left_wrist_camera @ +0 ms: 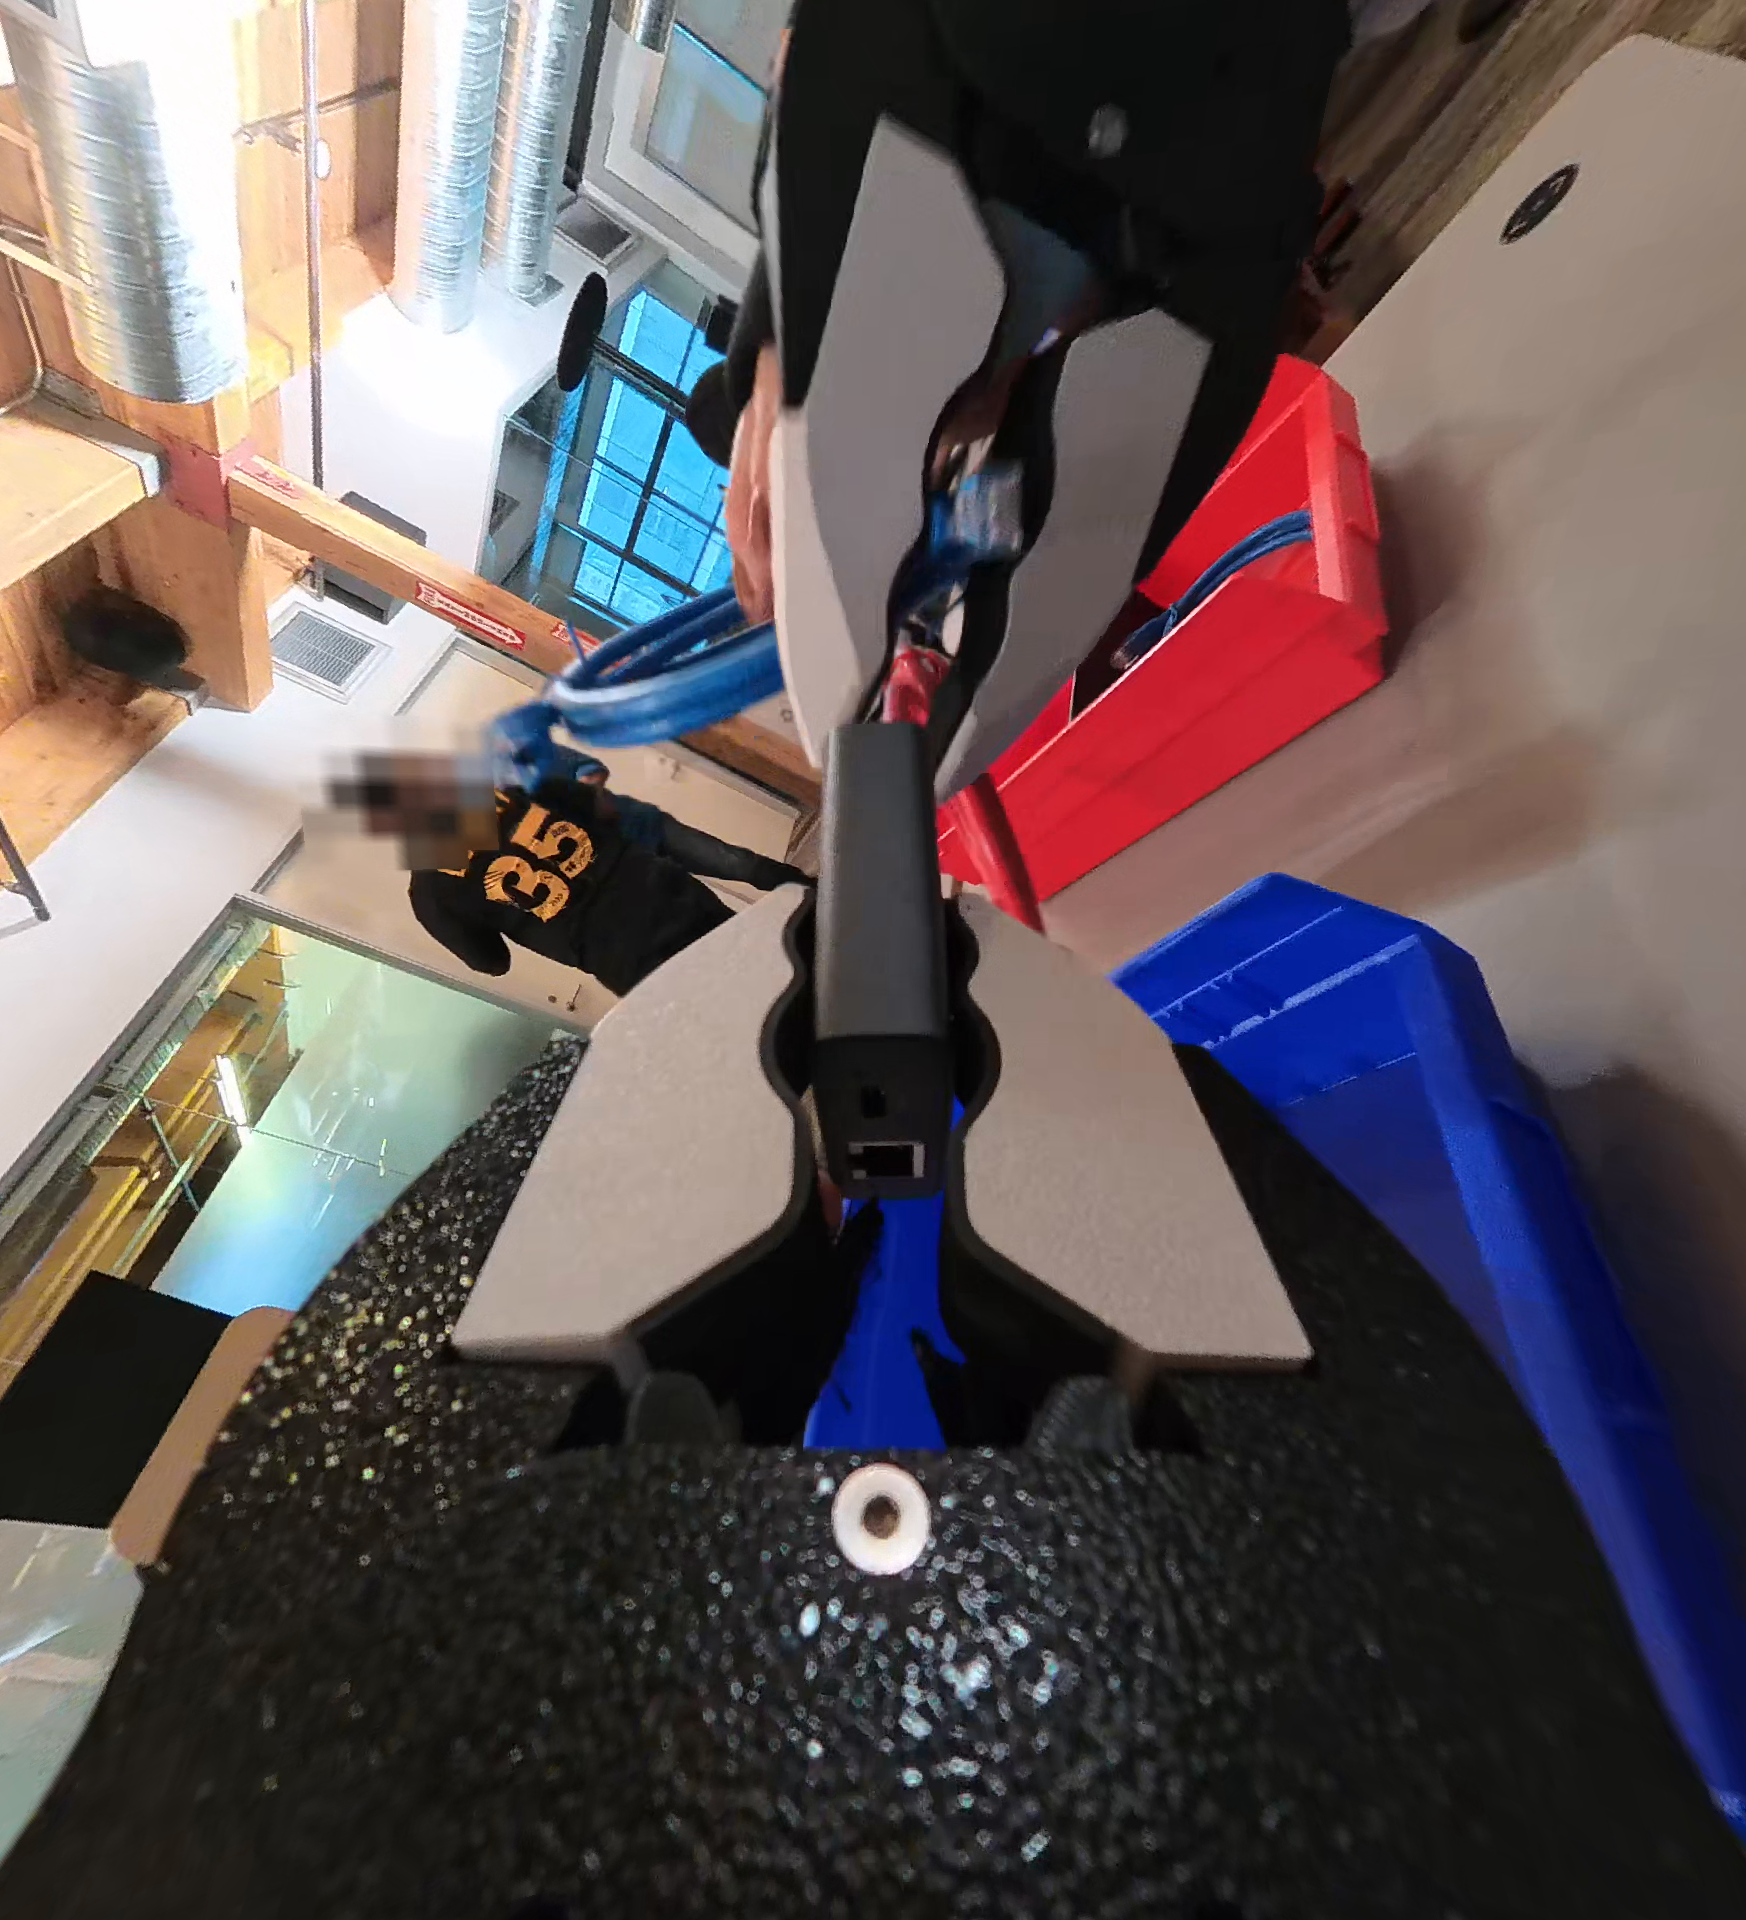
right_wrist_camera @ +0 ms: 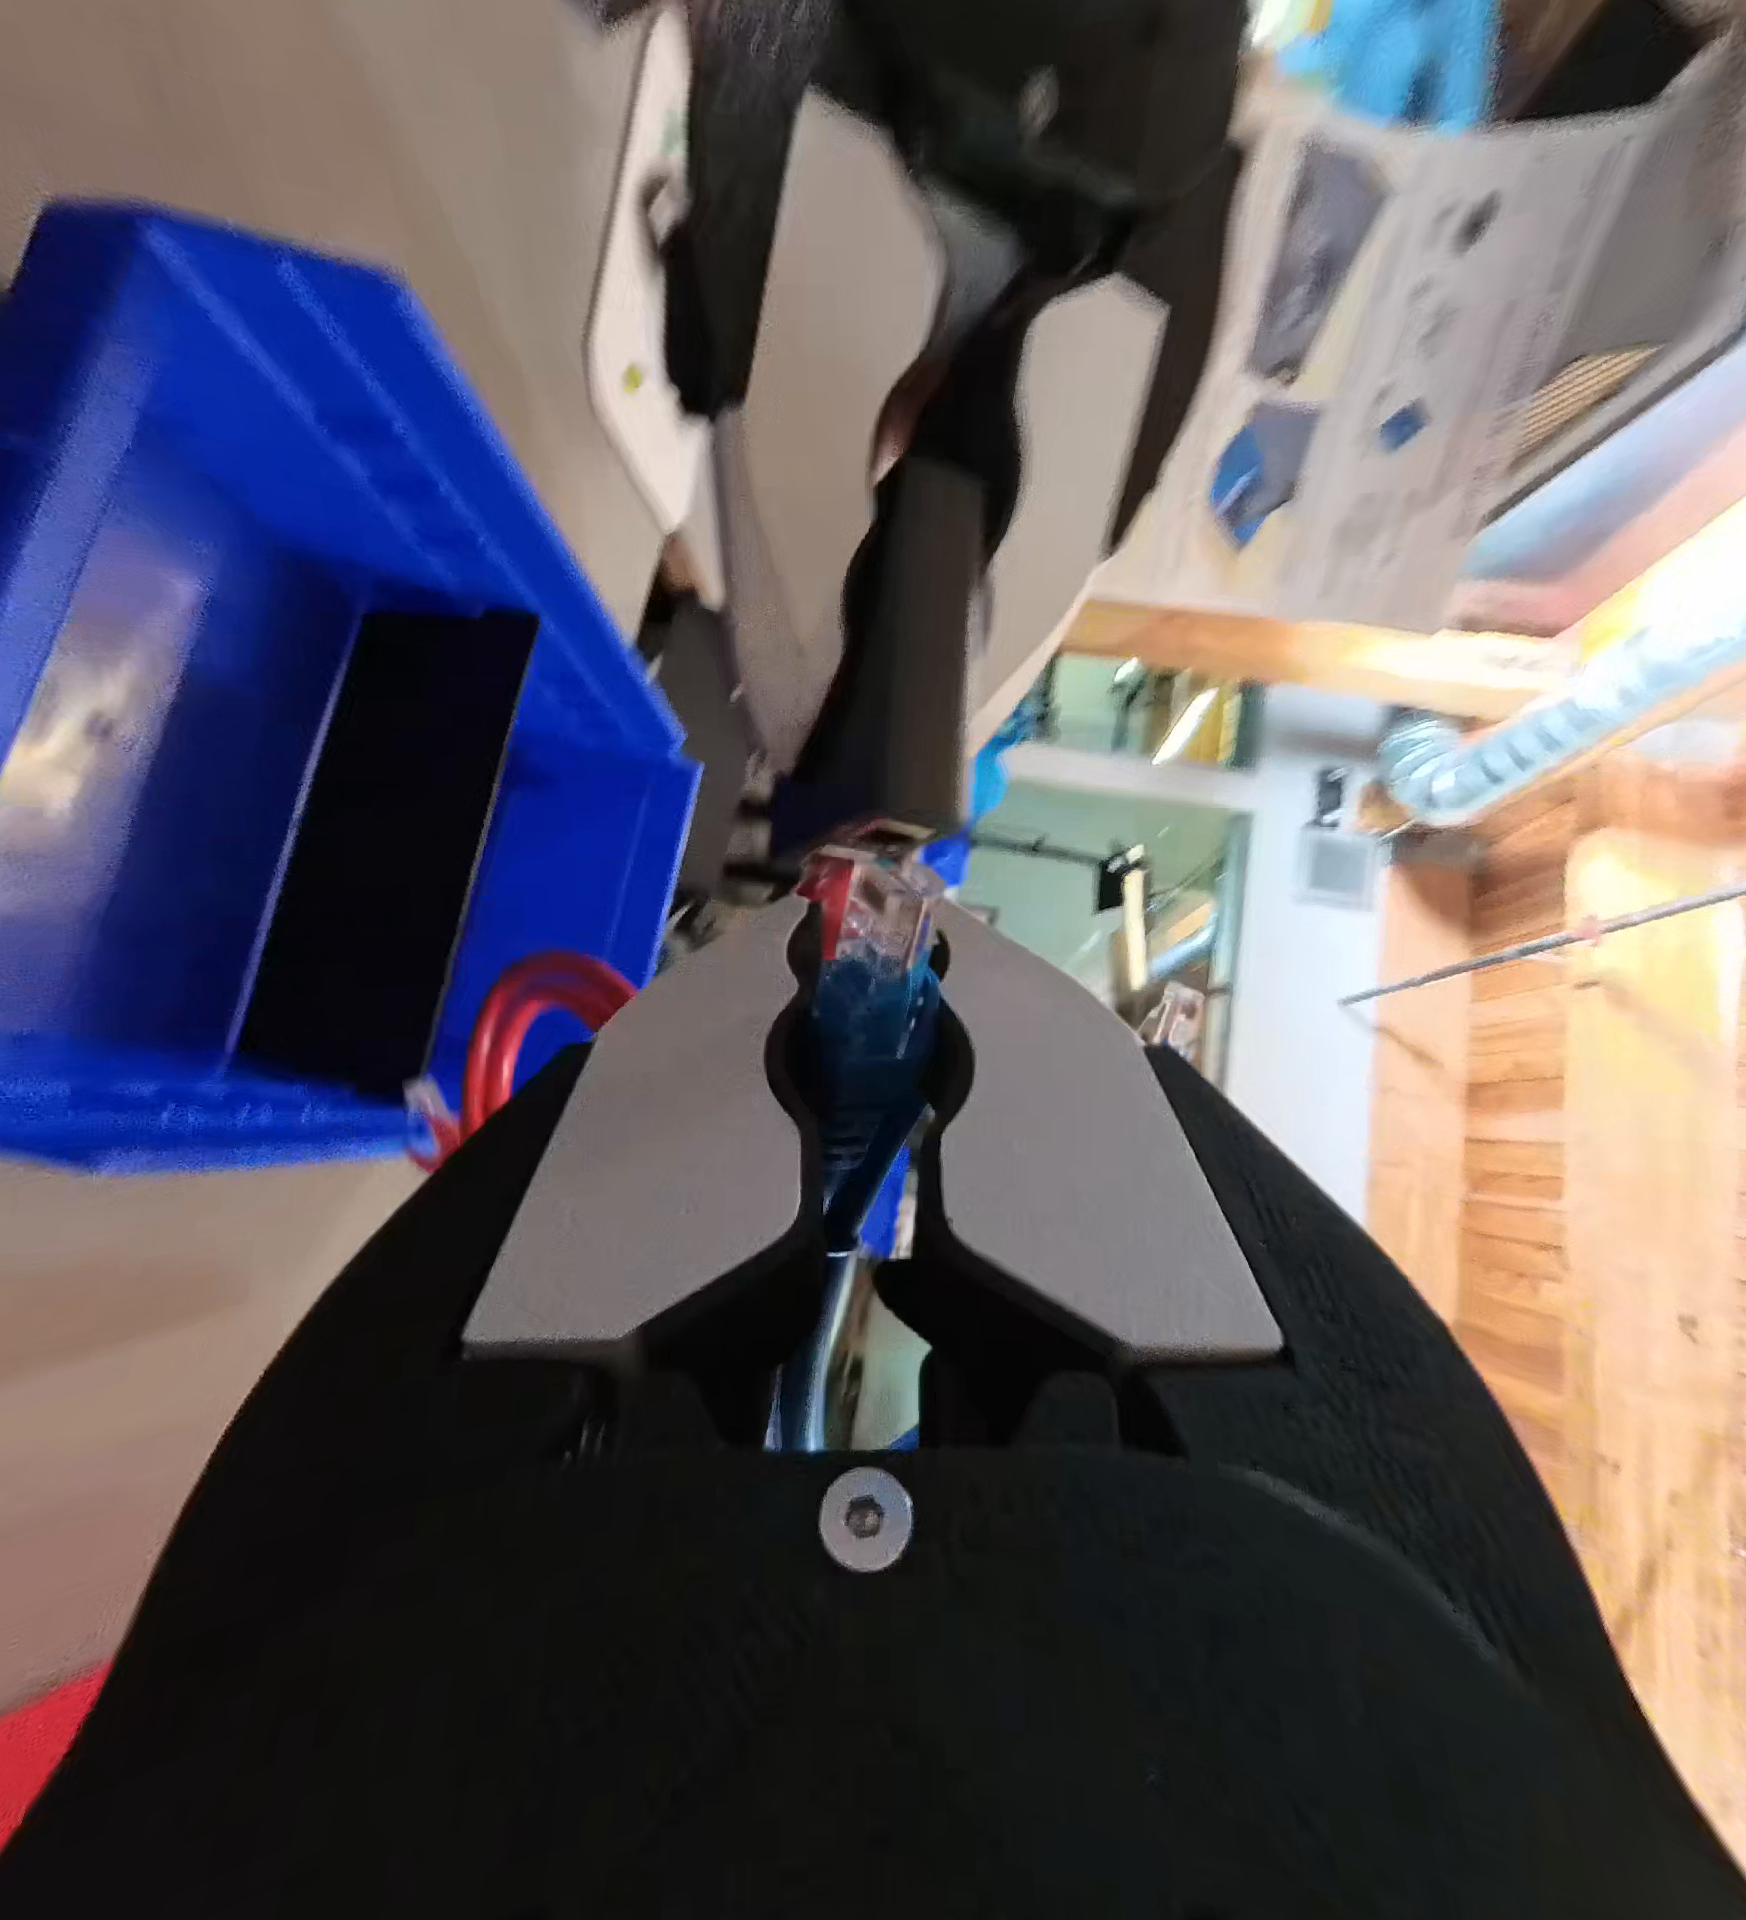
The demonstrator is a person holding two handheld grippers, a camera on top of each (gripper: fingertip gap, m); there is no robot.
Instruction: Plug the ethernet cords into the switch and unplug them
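My left gripper (left_wrist_camera: pixel 879 920) is shut on a black box-shaped adapter (left_wrist_camera: pixel 879 997) with a socket in its near end. My right gripper (right_wrist_camera: pixel 874 925) is shut on a blue network cable (right_wrist_camera: pixel 864 1049) with a clear plug (right_wrist_camera: pixel 879 909). The two grippers face each other tip to tip above the table. The plug sits at the far end of the adapter (right_wrist_camera: pixel 926 623), touching or very close to it. A small red piece (right_wrist_camera: pixel 827 883) shows beside the plug. In the left wrist view the right gripper (left_wrist_camera: pixel 905 696) holds the cable's blue loops (left_wrist_camera: pixel 661 686).
A red bin (left_wrist_camera: pixel 1212 644) with blue cables and a blue bin (left_wrist_camera: pixel 1368 1039) stand on the beige table (left_wrist_camera: pixel 1627 520). The blue bin (right_wrist_camera: pixel 225 675) holds a black block (right_wrist_camera: pixel 381 831), and a red cable (right_wrist_camera: pixel 536 1008) loops at its edge. A person in a black shirt (left_wrist_camera: pixel 547 883) stands beyond.
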